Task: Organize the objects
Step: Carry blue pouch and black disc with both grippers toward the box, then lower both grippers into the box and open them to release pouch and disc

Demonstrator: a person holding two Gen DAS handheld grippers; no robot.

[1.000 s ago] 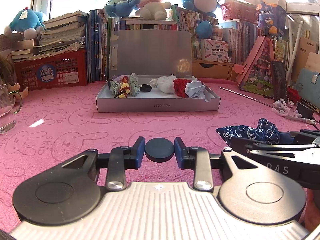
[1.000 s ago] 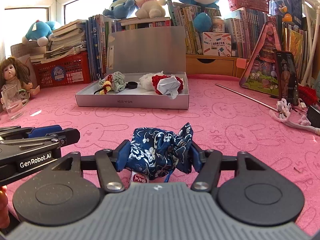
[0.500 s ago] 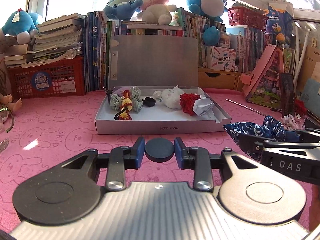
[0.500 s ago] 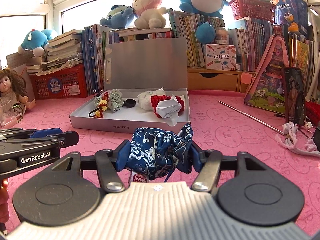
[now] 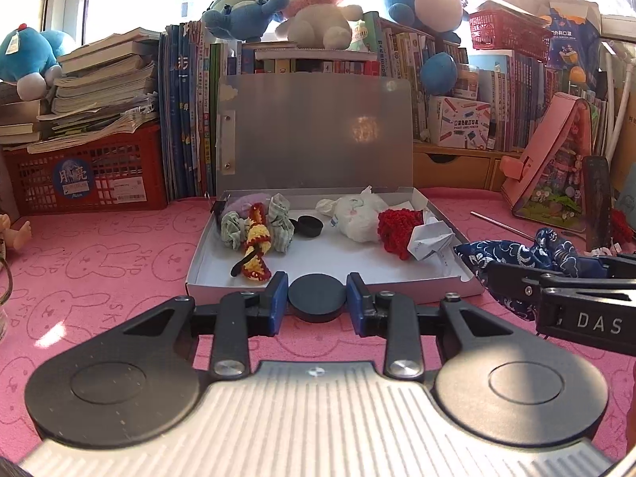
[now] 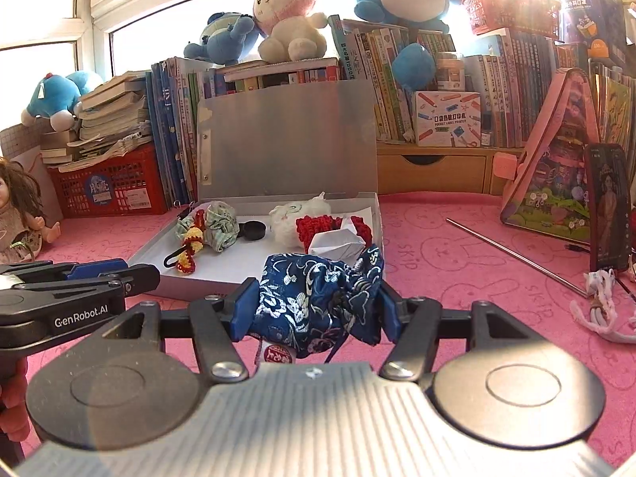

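Domestic setting, likely a child's room or study corner. Evidence: plush toys [image 5: 314, 4] along the top of the frame on rows of books [image 5: 187, 111]; a doll [image 6: 20, 214] at left edge; a table under a pink rabbit-print cloth [image 5: 99, 262]; windows behind, upper left.

The blue pouch [image 6: 318, 298] is shiny patterned cloth, the black disc [image 5: 317, 297] smooth and matt, the box [image 5: 330, 290] dull grey card.
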